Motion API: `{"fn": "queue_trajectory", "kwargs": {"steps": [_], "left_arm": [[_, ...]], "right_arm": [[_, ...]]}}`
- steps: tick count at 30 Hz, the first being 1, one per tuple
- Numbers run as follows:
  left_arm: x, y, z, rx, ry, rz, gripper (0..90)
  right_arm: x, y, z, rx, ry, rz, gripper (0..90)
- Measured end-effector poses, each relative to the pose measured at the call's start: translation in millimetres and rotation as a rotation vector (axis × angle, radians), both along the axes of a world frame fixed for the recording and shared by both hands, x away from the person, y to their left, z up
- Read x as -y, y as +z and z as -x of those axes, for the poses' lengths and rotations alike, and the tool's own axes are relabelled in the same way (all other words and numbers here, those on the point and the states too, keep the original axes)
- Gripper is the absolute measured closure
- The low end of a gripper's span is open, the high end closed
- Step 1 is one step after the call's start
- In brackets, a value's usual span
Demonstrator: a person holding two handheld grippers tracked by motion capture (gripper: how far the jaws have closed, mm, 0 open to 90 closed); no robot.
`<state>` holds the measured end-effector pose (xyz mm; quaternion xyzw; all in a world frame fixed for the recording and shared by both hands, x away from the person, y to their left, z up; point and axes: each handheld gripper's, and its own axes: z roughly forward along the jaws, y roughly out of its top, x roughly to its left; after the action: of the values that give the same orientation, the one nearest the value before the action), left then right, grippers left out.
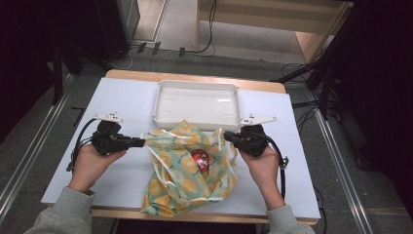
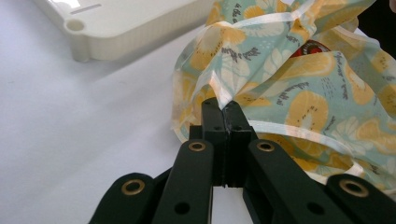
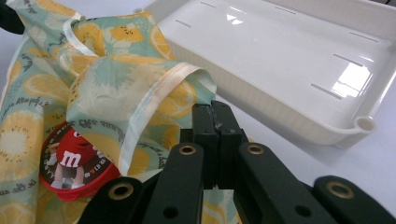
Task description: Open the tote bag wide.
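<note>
A cloth bag [image 1: 185, 170] printed with yellow lemons on pale green lies in the middle of the table, its mouth spread wide. My left gripper [image 1: 142, 142] is shut on the bag's left edge [image 2: 219, 91]. My right gripper [image 1: 225, 135] is shut on the bag's right edge [image 3: 198, 81]. Inside the open mouth lies a round red candy tin [image 1: 199, 159] with a cartoon figure on its lid [image 3: 70, 161]. In the left gripper view a sliver of the tin [image 2: 313, 47] peeks through the opening.
A white plastic tray [image 1: 197, 103] sits just behind the bag, with nothing in it. The table [image 1: 122, 97] has a white top. Cables trail on the floor beyond the far edge.
</note>
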<state>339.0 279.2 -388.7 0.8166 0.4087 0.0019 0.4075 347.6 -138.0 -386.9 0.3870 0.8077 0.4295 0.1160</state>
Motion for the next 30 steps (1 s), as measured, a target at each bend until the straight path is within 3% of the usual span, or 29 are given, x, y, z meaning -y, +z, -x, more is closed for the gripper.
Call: {"fn": "queue_trajectory", "kwargs": {"steps": [6,14,17,23,30], "left_arm": [[2.6,-9.9,-13.6,-0.008,0.021,-0.038,90.0],[4.6,-25.1,-26.5,-0.049,0.031,-0.032,90.0],[5.2,-25.5,-26.7,-0.047,0.029,-0.032,89.5],[5.3,-24.8,-23.7,-0.06,0.025,-0.013,78.0],[1.8,-14.4,-14.5,-0.038,-0.001,0.017,62.1]], "right_arm": [[-0.9,-4.5,-9.1,-0.02,-0.009,0.006,90.0],[-1.1,-13.3,-12.2,-0.038,-0.021,0.025,90.0],[-1.3,-14.3,-11.7,-0.037,-0.02,0.029,90.0],[0.7,-12.5,-10.7,-0.053,-0.011,-0.003,82.9],[10.0,0.1,-1.2,-0.012,-0.007,-0.027,72.0]]}}
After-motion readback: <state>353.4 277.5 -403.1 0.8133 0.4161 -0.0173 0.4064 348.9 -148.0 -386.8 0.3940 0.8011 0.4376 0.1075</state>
